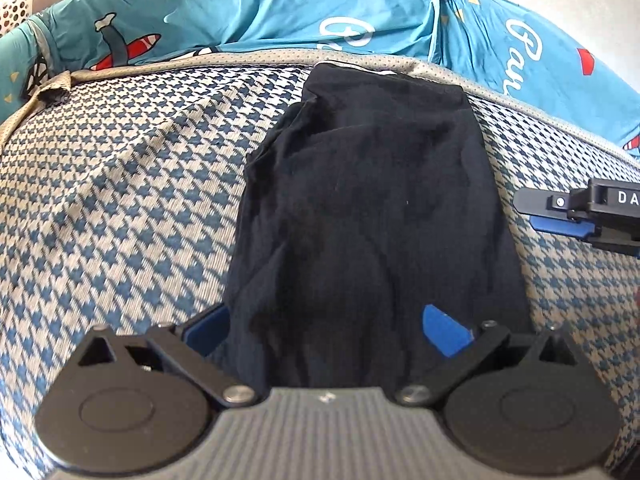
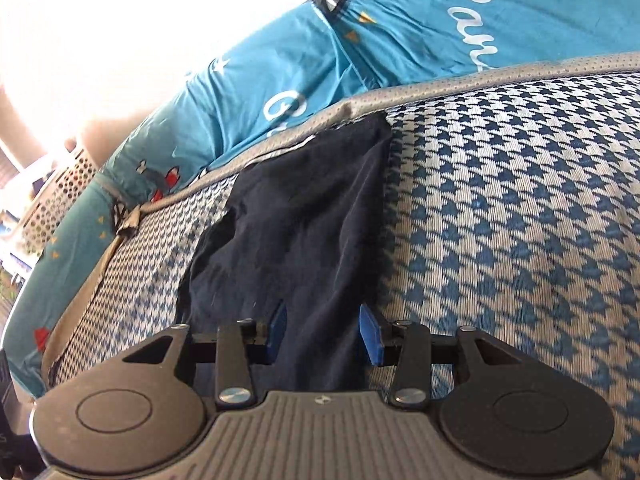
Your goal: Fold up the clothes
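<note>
A black garment (image 1: 372, 200) lies folded into a long strip on the houndstooth mattress (image 1: 120, 200), its far end at the grey mattress rim. My left gripper (image 1: 326, 332) is open wide at the strip's near end, and the cloth runs between its blue pads (image 1: 444, 332) without being pinched. My right gripper (image 1: 536, 214) comes in from the right at the strip's right edge. In the right wrist view the right gripper (image 2: 323, 332) stands partly open low over the black garment (image 2: 304, 216), with fabric lying in the gap between its fingers.
Blue printed bedding (image 1: 280, 4) is bunched along the far side of the mattress, beyond the grey rim (image 1: 248, 60). A white perforated basket (image 2: 60, 188) stands past the mattress corner. Bare houndstooth mattress (image 2: 520, 220) spreads on both sides of the garment.
</note>
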